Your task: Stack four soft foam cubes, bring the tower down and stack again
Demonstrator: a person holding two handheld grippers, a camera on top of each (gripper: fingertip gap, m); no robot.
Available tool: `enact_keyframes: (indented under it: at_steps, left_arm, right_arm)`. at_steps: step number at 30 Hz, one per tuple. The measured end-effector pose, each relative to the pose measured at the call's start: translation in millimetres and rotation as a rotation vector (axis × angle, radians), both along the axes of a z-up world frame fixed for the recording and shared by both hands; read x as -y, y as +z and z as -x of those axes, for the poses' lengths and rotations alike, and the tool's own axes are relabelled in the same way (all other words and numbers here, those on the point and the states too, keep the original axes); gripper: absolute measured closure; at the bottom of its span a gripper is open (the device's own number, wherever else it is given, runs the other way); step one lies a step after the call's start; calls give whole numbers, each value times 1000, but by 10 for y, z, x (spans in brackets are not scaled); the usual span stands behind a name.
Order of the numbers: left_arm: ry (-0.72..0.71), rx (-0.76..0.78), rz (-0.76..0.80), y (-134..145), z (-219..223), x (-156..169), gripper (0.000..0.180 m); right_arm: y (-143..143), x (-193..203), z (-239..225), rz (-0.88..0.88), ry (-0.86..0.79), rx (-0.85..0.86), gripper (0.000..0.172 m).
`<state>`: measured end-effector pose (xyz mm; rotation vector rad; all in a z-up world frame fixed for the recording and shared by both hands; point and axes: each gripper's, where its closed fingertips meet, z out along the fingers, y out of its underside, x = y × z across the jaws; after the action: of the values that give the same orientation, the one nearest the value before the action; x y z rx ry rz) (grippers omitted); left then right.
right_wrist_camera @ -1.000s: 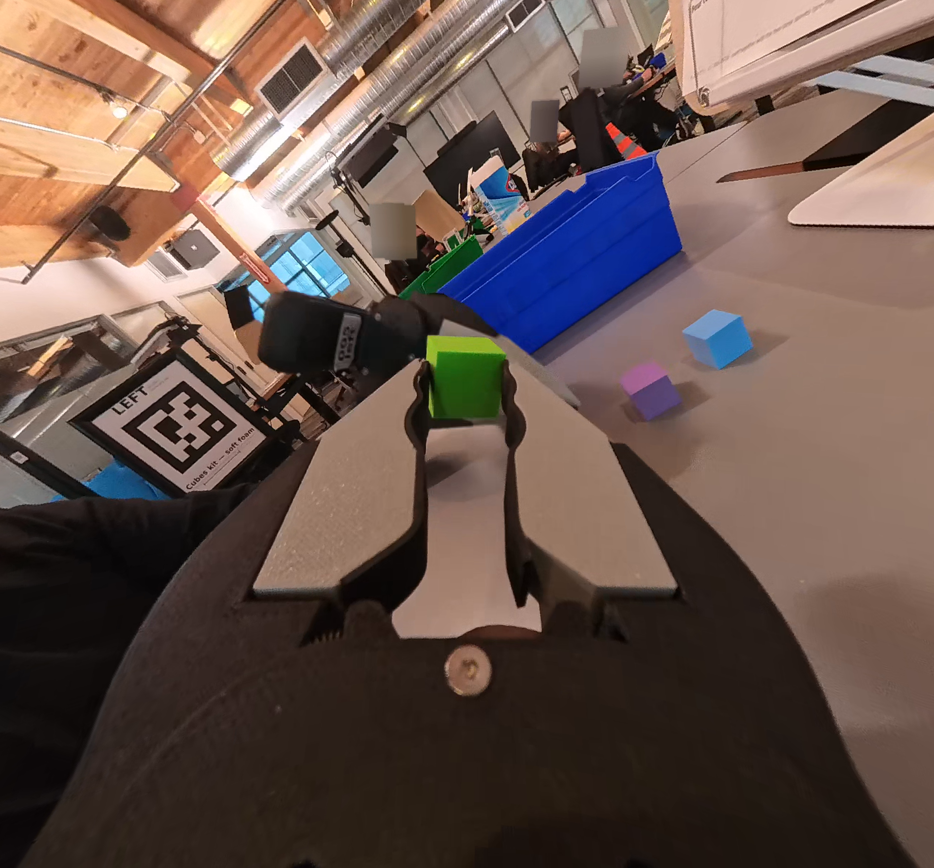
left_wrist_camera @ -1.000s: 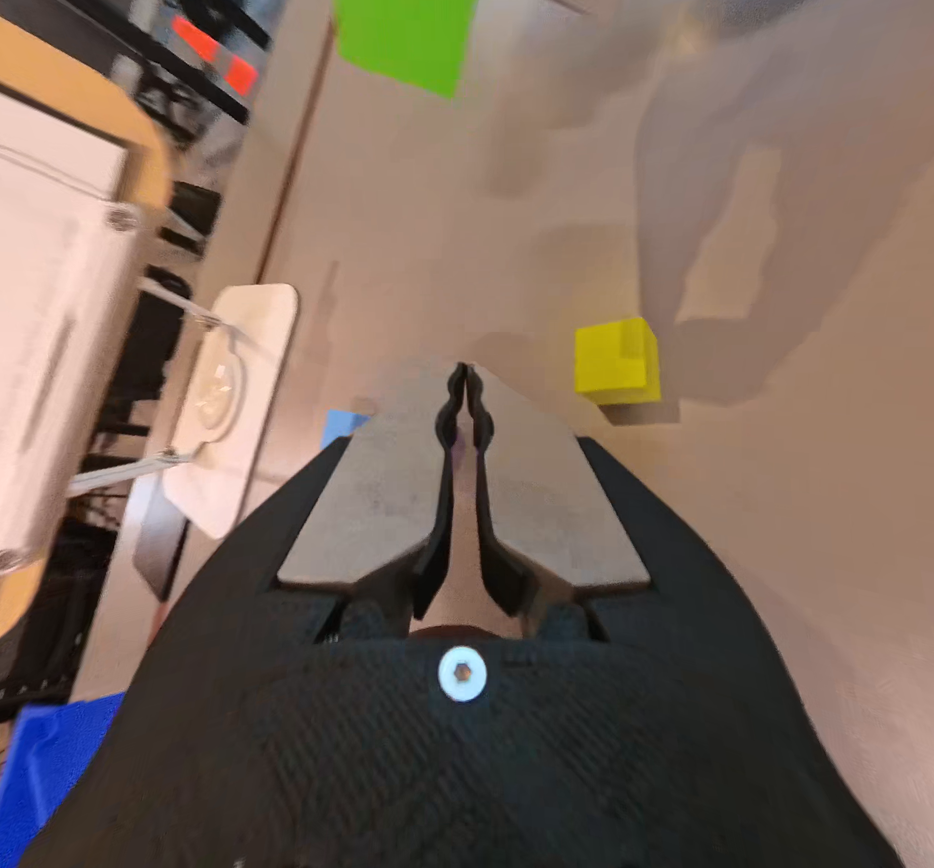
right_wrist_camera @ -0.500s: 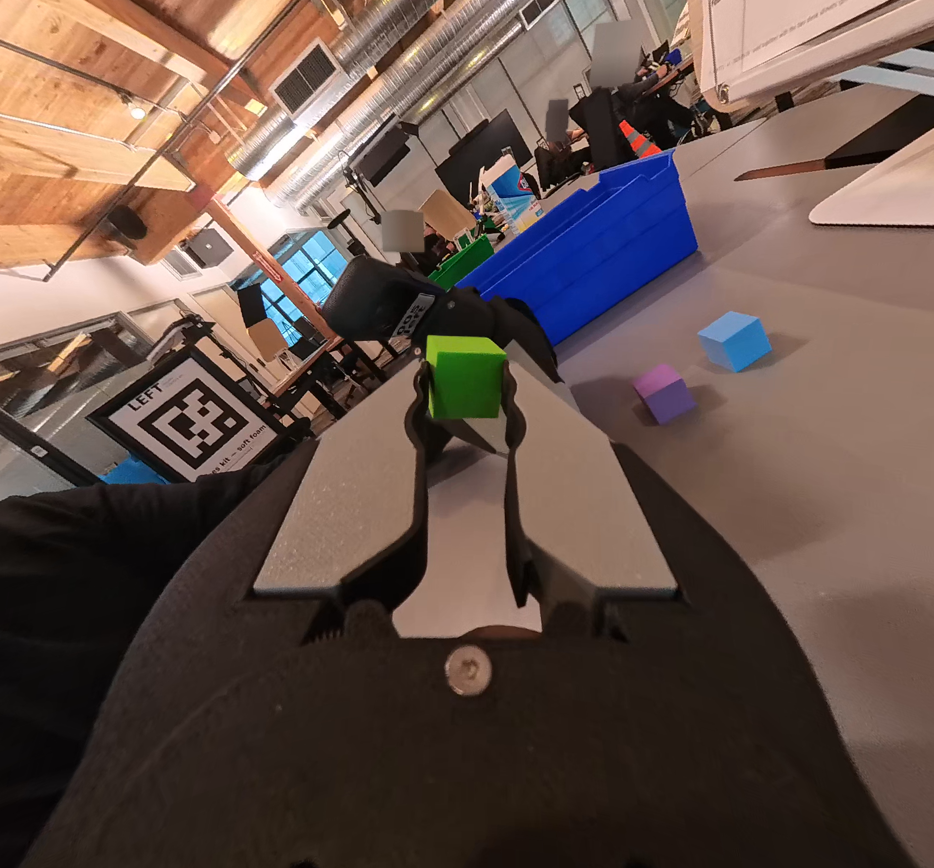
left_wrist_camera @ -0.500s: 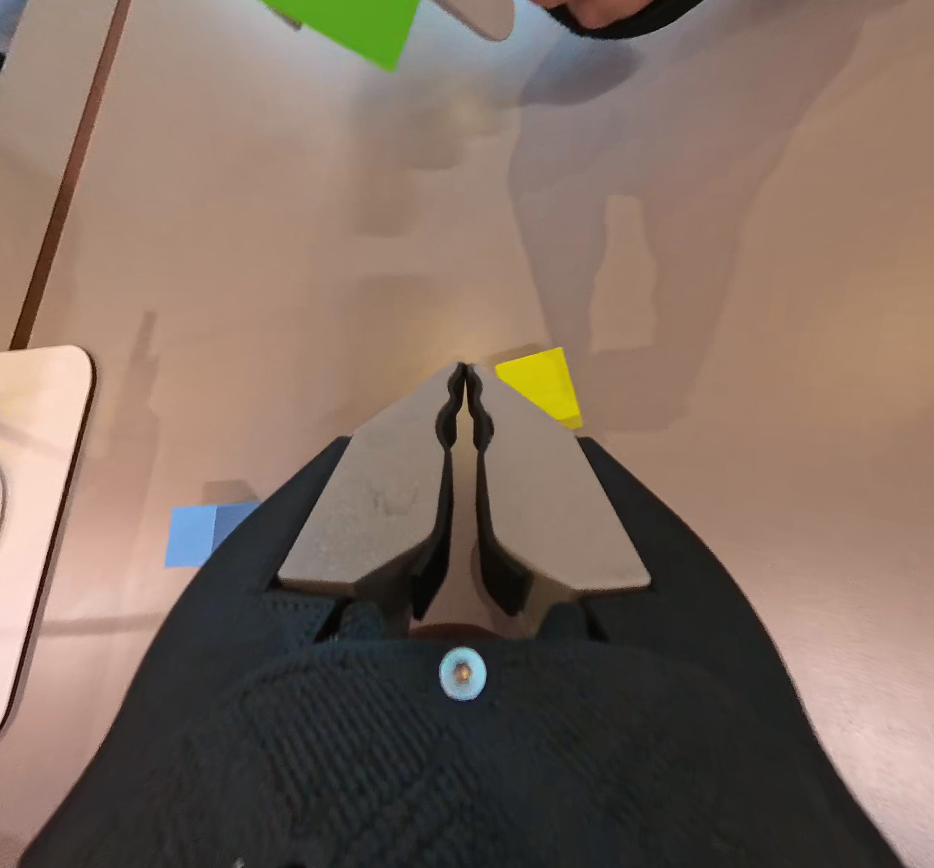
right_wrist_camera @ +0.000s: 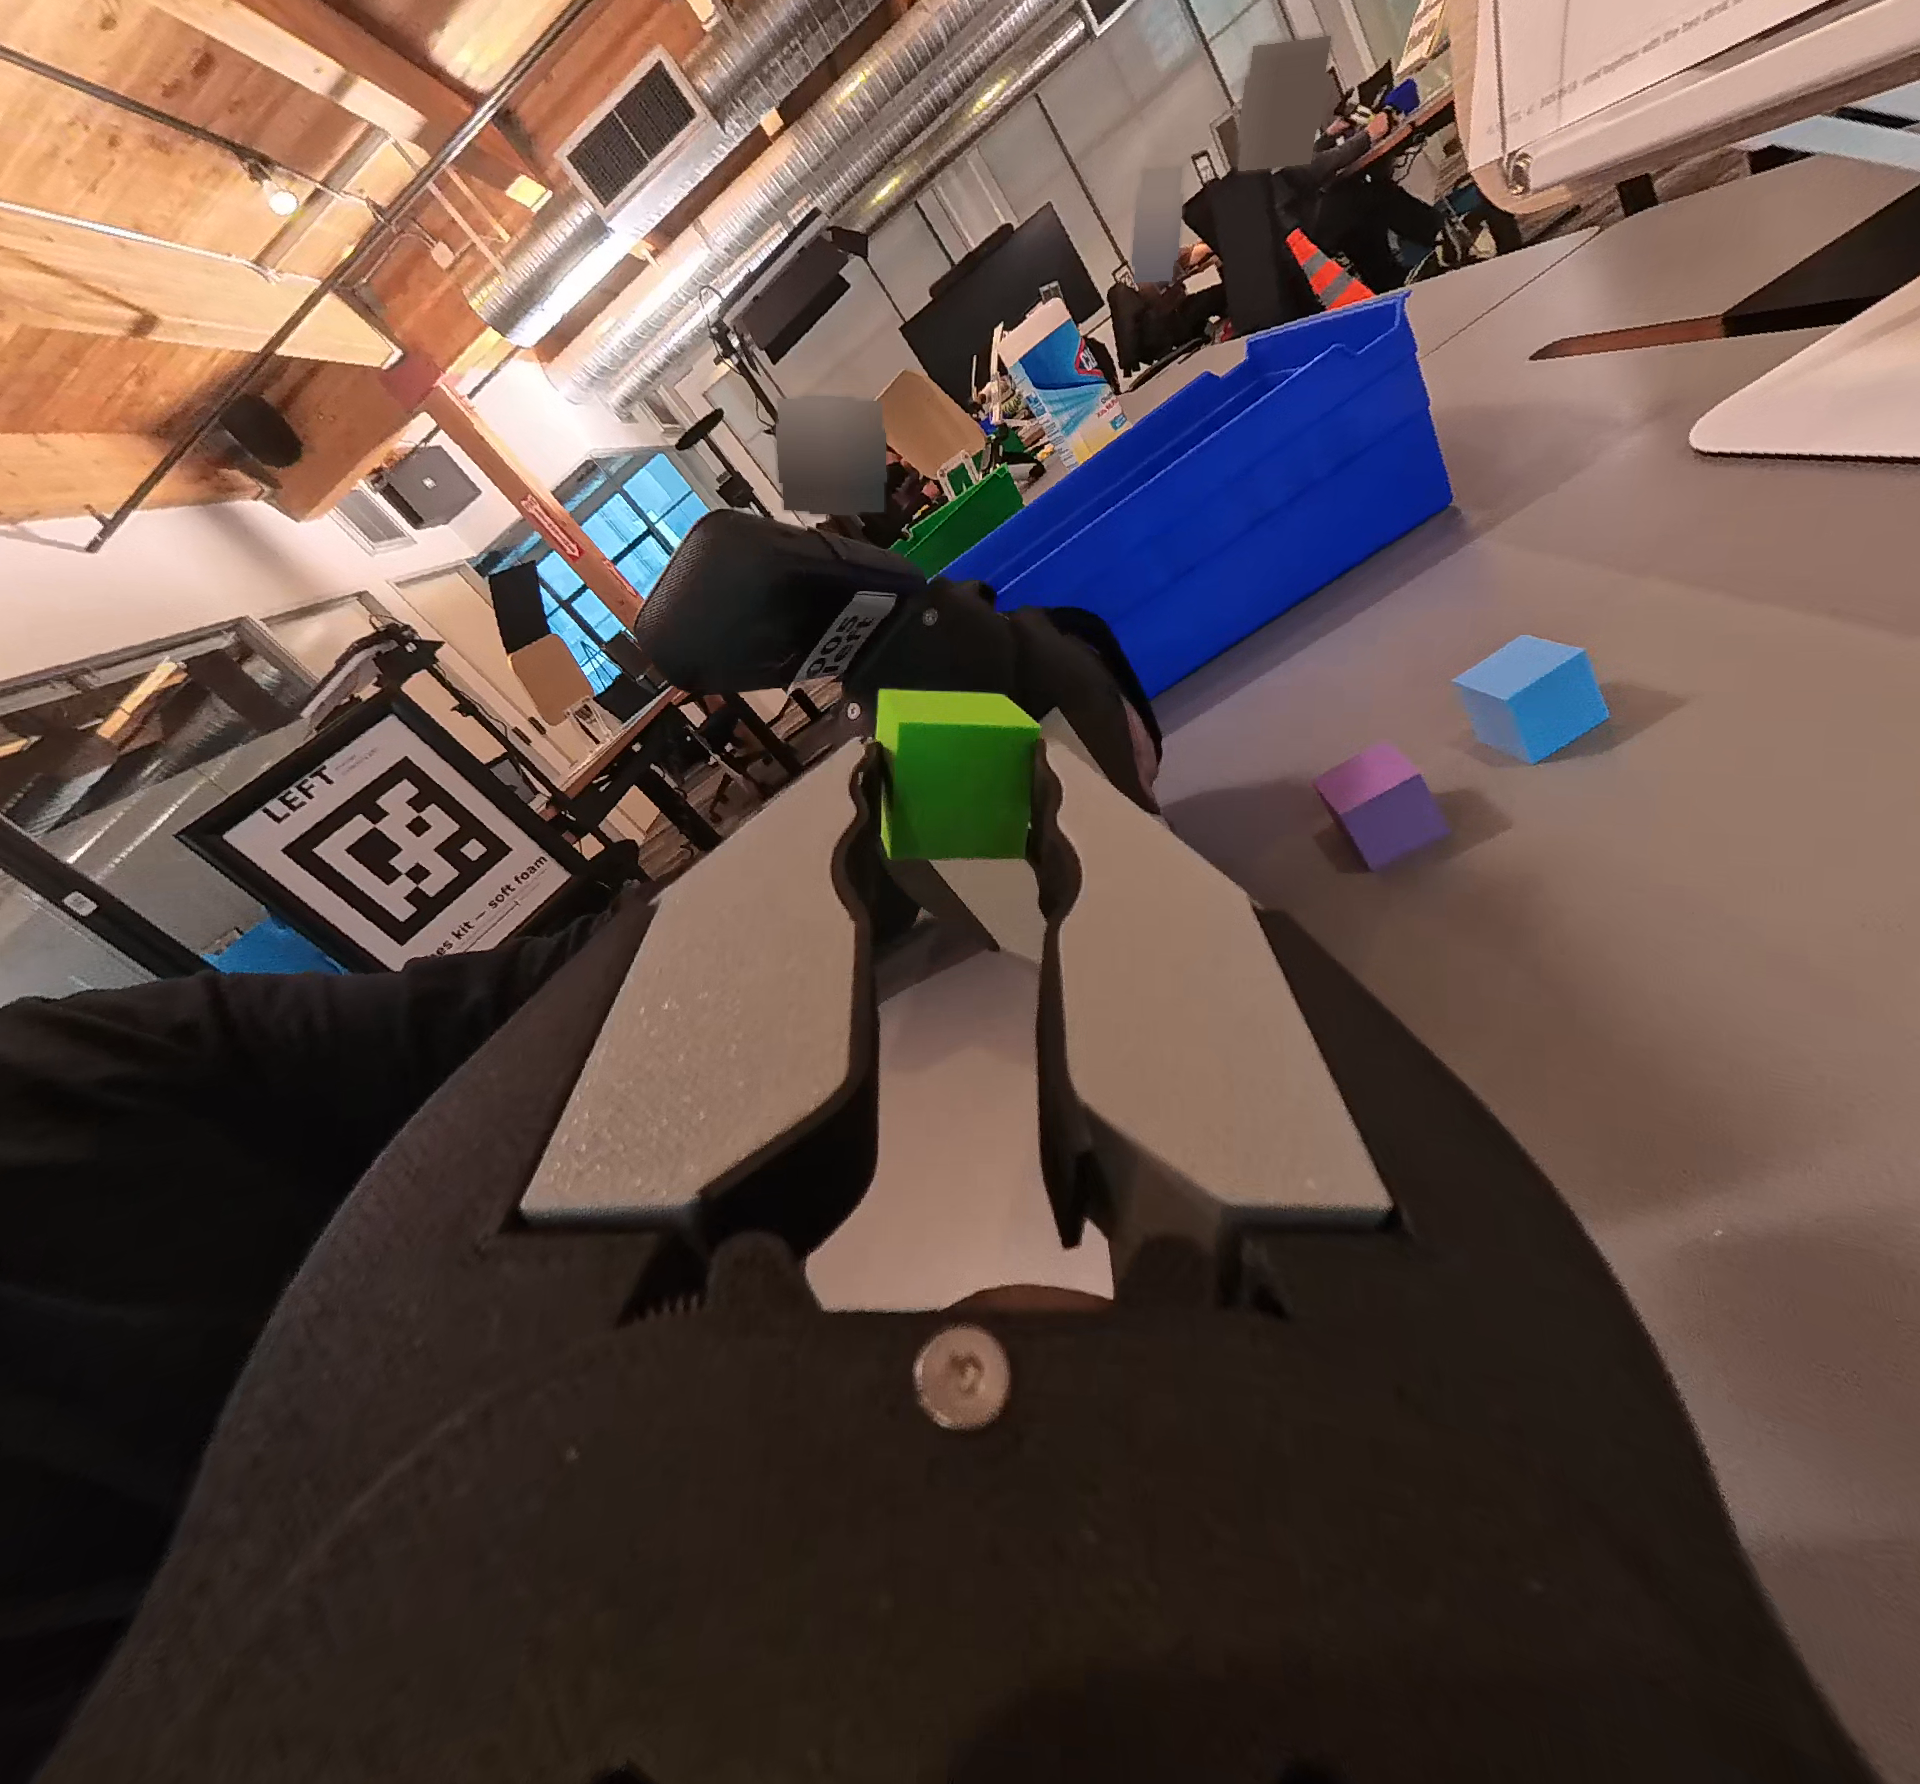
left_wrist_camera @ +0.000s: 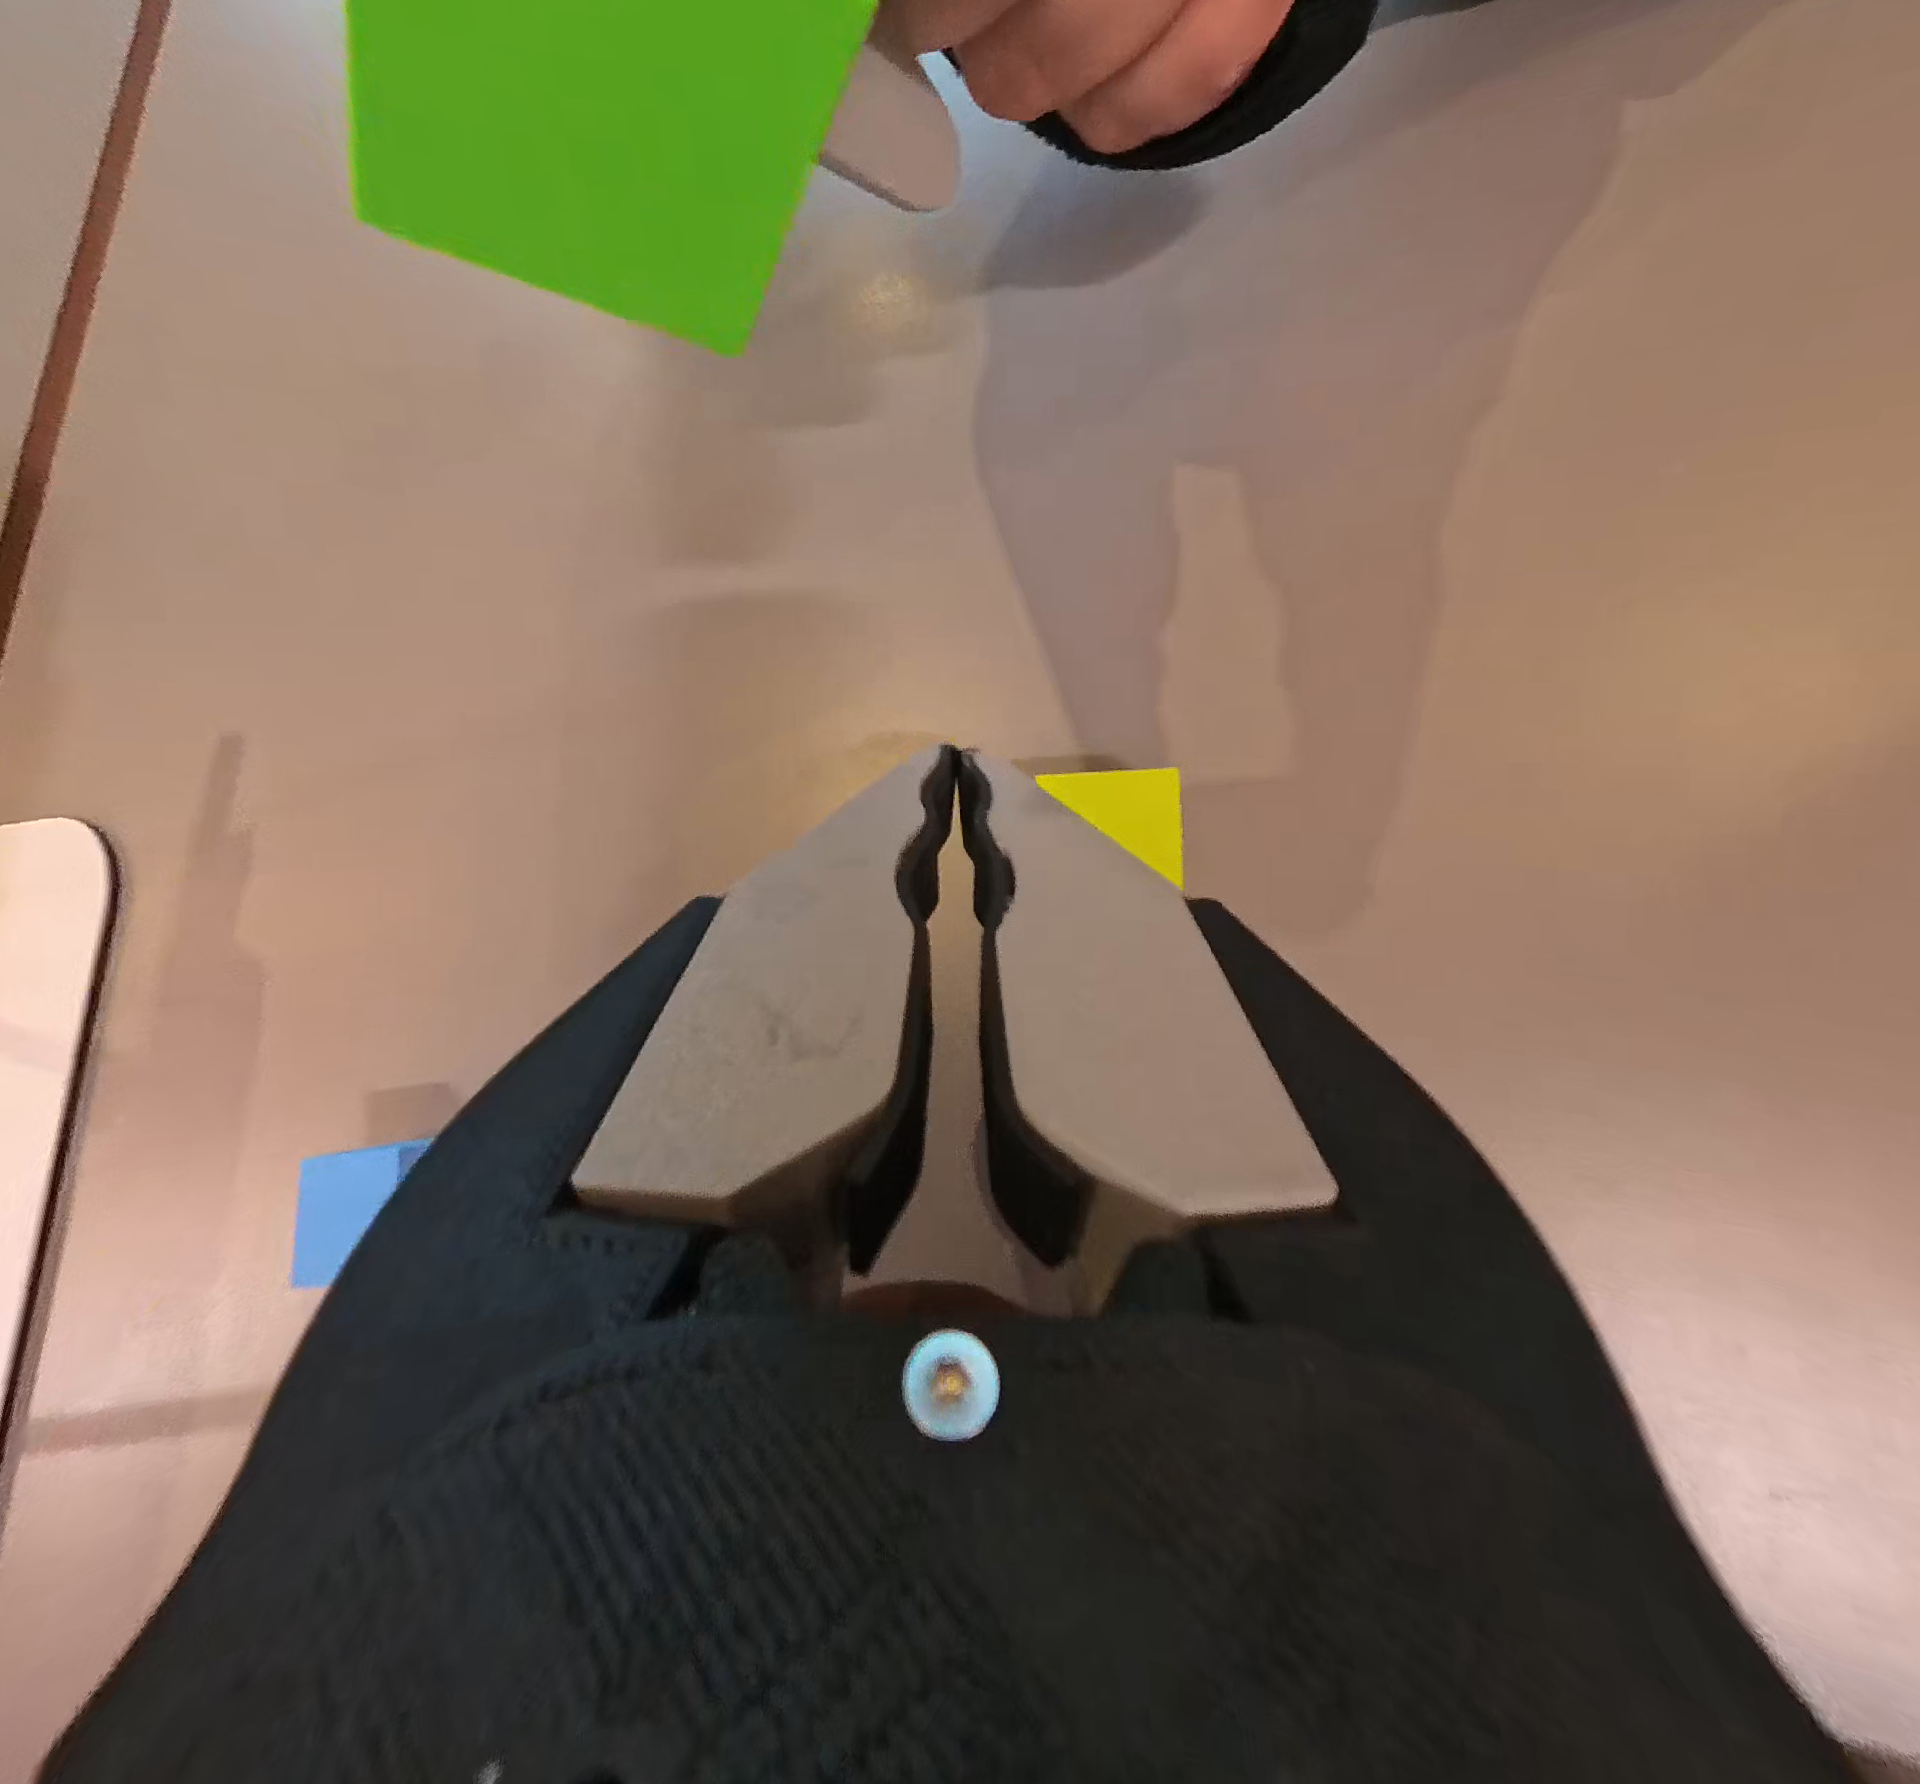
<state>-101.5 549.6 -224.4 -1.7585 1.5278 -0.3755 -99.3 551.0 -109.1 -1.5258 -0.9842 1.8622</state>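
My right gripper (right_wrist_camera: 956, 799) is shut on a green foam cube (right_wrist_camera: 956, 784), both pads pressed on its sides, and holds it in the air. The same cube (left_wrist_camera: 592, 93) shows large at the top of the left wrist view. My left gripper (left_wrist_camera: 954, 760) is shut with nothing between its tips, pointing down at the table. A yellow cube (left_wrist_camera: 1127, 820) lies just right of its tips. A blue cube (left_wrist_camera: 338, 1215) lies to its lower left and also shows in the right wrist view (right_wrist_camera: 1532, 695). A purple cube (right_wrist_camera: 1382, 804) lies on the table near it.
A blue bin (right_wrist_camera: 1247, 487) stands at the back of the grey table (right_wrist_camera: 1558, 1007). A white stand base (right_wrist_camera: 1829, 384) is at the far right, and shows at the left edge of the left wrist view (left_wrist_camera: 42, 1007). A marker sign (right_wrist_camera: 384, 851) stands at the left. Tip to tip, the grippers are about 11 cm apart.
The left gripper, still shut on nothing, has moved over the table toward the yellow cube. The green cube in the right gripper has come closer to the left camera.
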Motion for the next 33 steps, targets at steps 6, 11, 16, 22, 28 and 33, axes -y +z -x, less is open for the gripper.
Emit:
enact_keyframes:
  at_steps: [6,11,16,22,28,33]
  left_arm:
    - [114,-4,-28,96,241,-84,172]
    - [289,55,-73,291,500,-159,171]
    - [414,89,-165,440,688,-298,170]
    - [595,96,-230,490,942,-539,171]
    - [629,101,-226,497,999,-564,170]
    - [708,141,-199,545,1069,-609,171]
  right_arm:
    - [-112,57,12,-177,-15,120,146]
    - [-365,317,56,-413,92,306,146]
    - [-686,327,100,-582,168,554,146]
    - [-743,348,265,-728,271,744,146]
    - [-889,408,279,-810,377,951,146]
    - [-942,363,256,-824,385,1009,146]
